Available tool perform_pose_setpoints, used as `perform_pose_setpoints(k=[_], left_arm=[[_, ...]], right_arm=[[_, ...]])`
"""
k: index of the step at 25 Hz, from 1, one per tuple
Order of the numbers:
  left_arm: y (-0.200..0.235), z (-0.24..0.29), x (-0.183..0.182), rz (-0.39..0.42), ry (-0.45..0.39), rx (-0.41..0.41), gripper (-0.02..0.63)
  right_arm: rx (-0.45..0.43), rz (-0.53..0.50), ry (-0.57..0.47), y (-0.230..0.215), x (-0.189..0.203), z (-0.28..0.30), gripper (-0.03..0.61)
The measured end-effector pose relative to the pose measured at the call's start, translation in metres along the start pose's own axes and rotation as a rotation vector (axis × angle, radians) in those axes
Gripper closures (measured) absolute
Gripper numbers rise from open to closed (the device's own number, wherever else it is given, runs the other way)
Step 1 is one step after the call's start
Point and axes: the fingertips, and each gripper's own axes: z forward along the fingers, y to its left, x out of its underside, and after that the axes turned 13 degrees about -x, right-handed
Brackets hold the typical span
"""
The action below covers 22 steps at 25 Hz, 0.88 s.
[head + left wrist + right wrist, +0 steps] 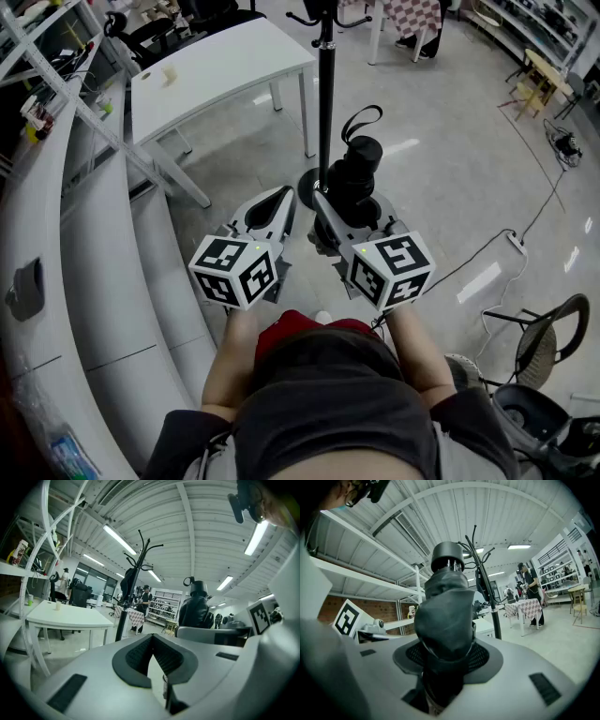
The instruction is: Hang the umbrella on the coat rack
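Umbrella [360, 167], upright, is pinched by the right gripper [350, 204], rack [325, 94] straight ahead; left gripper [284, 197] is carried empty, jaws pressed together.

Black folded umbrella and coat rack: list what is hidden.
- Lower end of the black folded umbrella: right gripper view, buried in the right gripper.
- Hook tips of the black coat rack: head view, cut by the top edge.
- Dark shape on the rack: left gripper view, too small to identify.
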Motion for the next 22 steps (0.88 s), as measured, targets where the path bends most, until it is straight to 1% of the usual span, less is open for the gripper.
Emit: perform_pose_setpoints(k=[6,12,15,18,20,22], left_arm=[[-0.002,0.003,0.000,0.000,0.000,-0.002,0.603],[-0.001,0.008,0.000,-0.006,-0.004,-0.001,0.603],[-0.001,0.011,0.001,-0.006,-0.004,0.000,0.603],[-0.002,0.006,0.012,-0.018,0.024,-0.003,0.603],[0.002,0.008,0.007,-0.023,0.015,-0.017,0.603],[0.007,0.013,-0.006,-0.022,-0.013,-0.030,0.603]], right_arm=[[-0.037,0.020,-0.009,0.002,0.000,0.000,0.383],[-0.041,0.025,-0.002,-0.002,0.001,0.002,0.383],[-0.040,0.029,0.019,-0.006,0.005,0.003,0.383],[-0.026,0.048,0.060,-0.005,0.018,-0.002,0.383],[-0.026,0.047,0.072,-0.008,0.017,0.001,0.383],[-0.038,0.027,0.068,-0.013,0.008,0.009,0.383]])
